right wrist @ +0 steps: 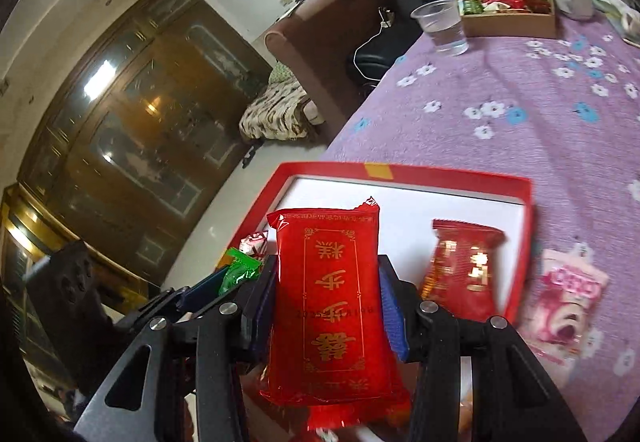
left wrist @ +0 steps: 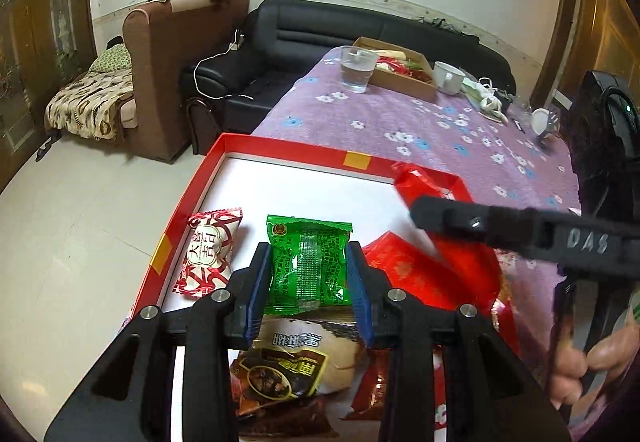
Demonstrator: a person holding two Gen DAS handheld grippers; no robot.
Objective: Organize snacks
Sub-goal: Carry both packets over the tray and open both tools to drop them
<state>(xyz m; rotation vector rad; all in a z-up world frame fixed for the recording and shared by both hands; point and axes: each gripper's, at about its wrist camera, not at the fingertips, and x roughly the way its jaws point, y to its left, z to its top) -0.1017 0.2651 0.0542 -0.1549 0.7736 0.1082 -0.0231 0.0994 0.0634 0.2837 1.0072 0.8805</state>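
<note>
My left gripper [left wrist: 308, 270] is shut on a green snack packet [left wrist: 308, 262], held above a red-rimmed tray [left wrist: 280, 152] with a white floor. My right gripper [right wrist: 328, 302] is shut on a long red packet [right wrist: 328, 302] with gold characters, also over the tray [right wrist: 520, 186]. In the left wrist view the right gripper's black finger [left wrist: 500, 226] crosses from the right with that red packet [left wrist: 424, 186] at its tip. A red-and-white candy packet [left wrist: 210, 254] lies at the tray's left. A brown-labelled packet [left wrist: 296, 366] lies under my left gripper. Another red packet [right wrist: 464, 274] lies in the tray.
A pink packet [right wrist: 568, 306] lies on the purple flowered tablecloth [right wrist: 500, 82] right of the tray. At the table's far end stand a clear plastic cup [left wrist: 358, 68], a cardboard box of snacks [left wrist: 404, 72] and a white mug [left wrist: 448, 76]. A black sofa [left wrist: 320, 30] sits behind.
</note>
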